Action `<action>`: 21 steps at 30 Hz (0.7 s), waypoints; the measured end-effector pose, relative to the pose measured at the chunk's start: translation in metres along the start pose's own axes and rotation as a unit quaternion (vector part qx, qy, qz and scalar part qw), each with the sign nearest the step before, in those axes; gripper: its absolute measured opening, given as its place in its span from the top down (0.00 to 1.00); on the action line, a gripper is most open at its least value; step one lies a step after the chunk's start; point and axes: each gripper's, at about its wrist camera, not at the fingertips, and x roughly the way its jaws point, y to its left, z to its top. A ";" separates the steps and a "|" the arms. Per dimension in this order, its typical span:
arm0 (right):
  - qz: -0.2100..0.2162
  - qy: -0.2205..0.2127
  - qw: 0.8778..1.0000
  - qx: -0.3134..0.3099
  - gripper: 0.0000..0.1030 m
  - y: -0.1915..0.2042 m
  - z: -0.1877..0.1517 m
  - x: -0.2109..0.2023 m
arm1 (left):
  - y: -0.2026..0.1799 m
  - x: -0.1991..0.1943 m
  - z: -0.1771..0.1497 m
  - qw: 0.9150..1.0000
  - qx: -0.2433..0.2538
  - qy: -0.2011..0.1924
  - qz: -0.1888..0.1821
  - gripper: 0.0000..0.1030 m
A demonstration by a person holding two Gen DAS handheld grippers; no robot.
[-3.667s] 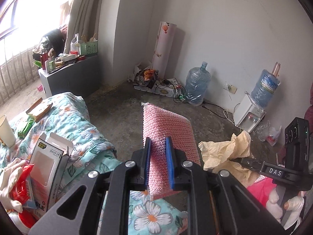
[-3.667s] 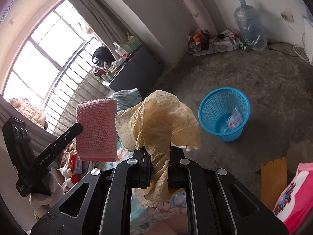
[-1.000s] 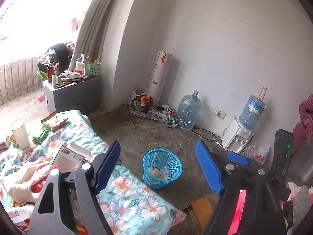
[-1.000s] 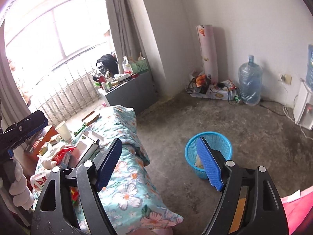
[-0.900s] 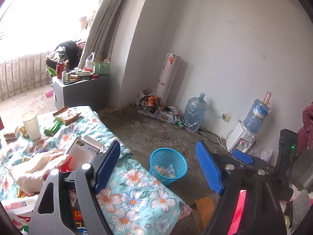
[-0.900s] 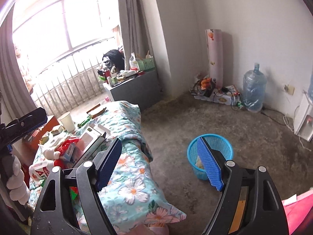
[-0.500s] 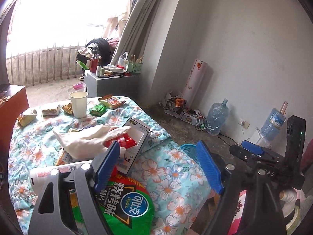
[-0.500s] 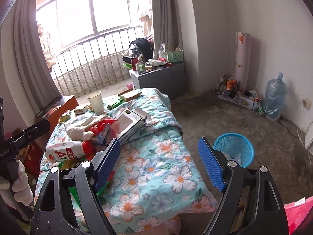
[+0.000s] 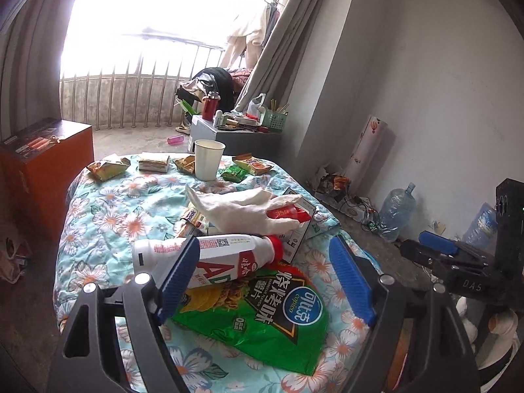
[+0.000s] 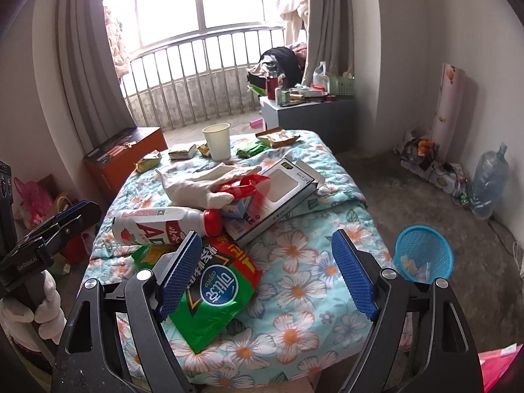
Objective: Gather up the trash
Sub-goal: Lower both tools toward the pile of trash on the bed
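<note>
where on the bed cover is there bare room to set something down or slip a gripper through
Bare flowered bed cover lies at the near right, bordered by the green chip bag, the white box and the bed's right edge. The left strip beside the white bottle is also free. The middle pile and the far row around the paper cup are crowded.

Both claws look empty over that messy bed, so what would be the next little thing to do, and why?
Probably lower the left claw onto the green snack bag and close on it. Both claws stand open and hold nothing; the right claw hovers alongside. The bag is the nearest litter on the floral bedspread, just below the pads, though the white bottle overlaps its far end. The blue basket waits on the floor.
</note>
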 end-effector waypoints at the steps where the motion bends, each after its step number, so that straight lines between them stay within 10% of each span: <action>1: -0.001 0.000 1.000 -0.004 0.24 0.004 0.001 0.000 | 0.004 -0.002 -0.002 1.000 -0.001 -0.002 0.004 0.23; 10: 0.028 -0.003 1.000 0.006 0.21 0.026 0.008 0.002 | 0.031 -0.018 -0.011 1.000 -0.014 -0.014 0.023 0.23; 21: 0.068 0.044 0.990 0.114 0.13 -0.037 -0.013 0.039 | 0.045 -0.004 -0.035 0.998 -0.039 0.015 0.038 0.23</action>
